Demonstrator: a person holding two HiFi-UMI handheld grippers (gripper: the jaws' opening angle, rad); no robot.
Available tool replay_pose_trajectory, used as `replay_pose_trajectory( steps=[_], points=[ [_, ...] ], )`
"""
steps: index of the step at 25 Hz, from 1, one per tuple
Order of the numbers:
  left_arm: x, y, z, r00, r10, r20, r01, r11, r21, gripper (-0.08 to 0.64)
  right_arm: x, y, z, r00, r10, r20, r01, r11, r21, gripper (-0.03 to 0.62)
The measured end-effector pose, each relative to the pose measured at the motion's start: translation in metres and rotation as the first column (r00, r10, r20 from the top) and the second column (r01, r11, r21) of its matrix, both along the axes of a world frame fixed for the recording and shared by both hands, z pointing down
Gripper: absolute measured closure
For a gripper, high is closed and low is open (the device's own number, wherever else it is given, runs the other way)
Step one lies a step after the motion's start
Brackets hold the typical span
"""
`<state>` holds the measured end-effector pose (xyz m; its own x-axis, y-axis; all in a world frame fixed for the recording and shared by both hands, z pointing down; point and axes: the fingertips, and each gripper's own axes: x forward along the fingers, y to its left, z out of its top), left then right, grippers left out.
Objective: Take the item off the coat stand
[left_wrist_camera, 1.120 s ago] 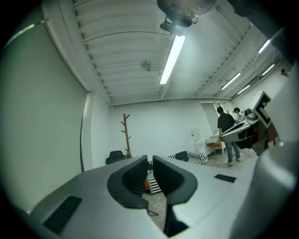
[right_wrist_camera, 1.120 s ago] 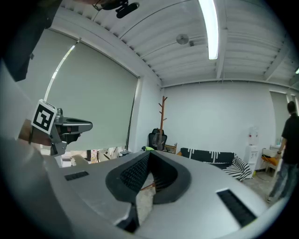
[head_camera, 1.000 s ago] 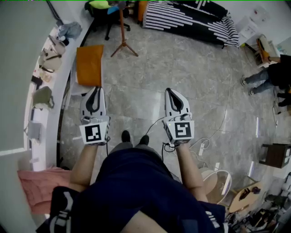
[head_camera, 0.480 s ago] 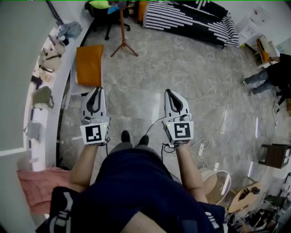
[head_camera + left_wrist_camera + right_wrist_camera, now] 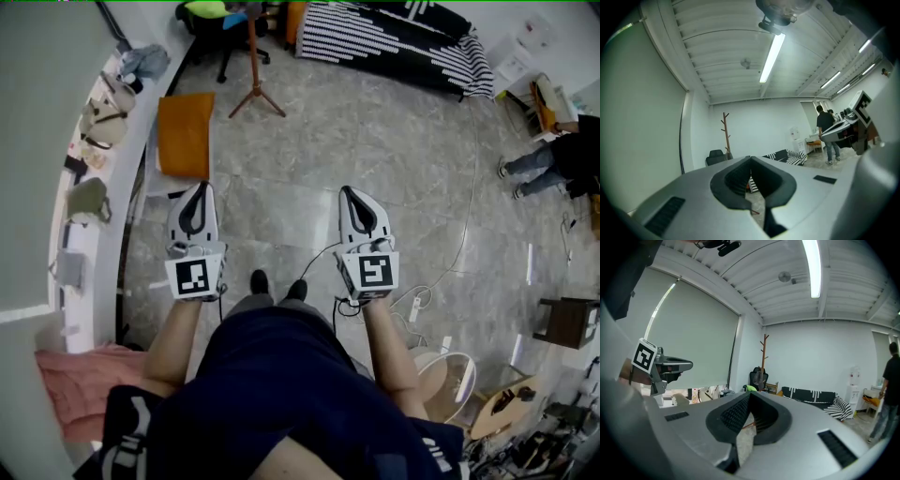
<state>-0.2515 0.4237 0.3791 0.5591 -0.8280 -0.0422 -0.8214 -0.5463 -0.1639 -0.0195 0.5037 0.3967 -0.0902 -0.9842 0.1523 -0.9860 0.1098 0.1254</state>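
The wooden coat stand (image 5: 253,58) stands on three feet at the far end of the stone floor, well ahead of both grippers. A small dark thing sits at its top; what it is I cannot tell. The stand shows as a bare branched pole (image 5: 725,136) in the left gripper view. It rises beside a dark chair (image 5: 759,377) as a pole (image 5: 764,355) in the right gripper view. My left gripper (image 5: 198,188) (image 5: 750,158) and right gripper (image 5: 349,190) (image 5: 750,393) are held side by side at waist height. Both are shut with nothing between the jaws.
An orange mat (image 5: 184,134) lies ahead on the left beside a long shelf (image 5: 94,122) of bags. A striped couch (image 5: 394,42) and an office chair (image 5: 211,23) stand at the back. A person (image 5: 553,159) stands at the right. A cable (image 5: 450,262), a fan (image 5: 450,375) and a dark stool (image 5: 567,319) are at the near right.
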Motion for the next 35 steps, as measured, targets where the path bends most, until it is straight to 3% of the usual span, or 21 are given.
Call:
replay_pose_trajectory(
  steps=[18,22,30,35],
  points=[
    [0.009,-0.001,0.004,1.0,0.022,-0.006,-0.022,1.0,-0.001,0.528,0.005,-0.001,0.007,1.0,-0.012,-0.007,0.012,1.0,-0.011,0.574],
    [0.013,-0.002,0.005,0.999,0.045,-0.012,-0.045,0.999,-0.011,0.4,0.004,-0.003,0.006,1.0,-0.025,-0.005,0.025,1.0,-0.004,0.574],
    [0.013,-0.008,0.009,0.999,0.042,-0.02,-0.042,0.999,-0.021,0.352,0.004,-0.003,0.006,0.999,-0.032,0.008,0.032,0.999,0.002,0.572],
    [0.02,-0.009,0.012,0.998,0.055,-0.019,-0.056,0.998,-0.03,0.283,0.008,0.0,0.006,0.999,-0.042,0.018,0.042,0.999,-0.01,0.572]
  ],
)
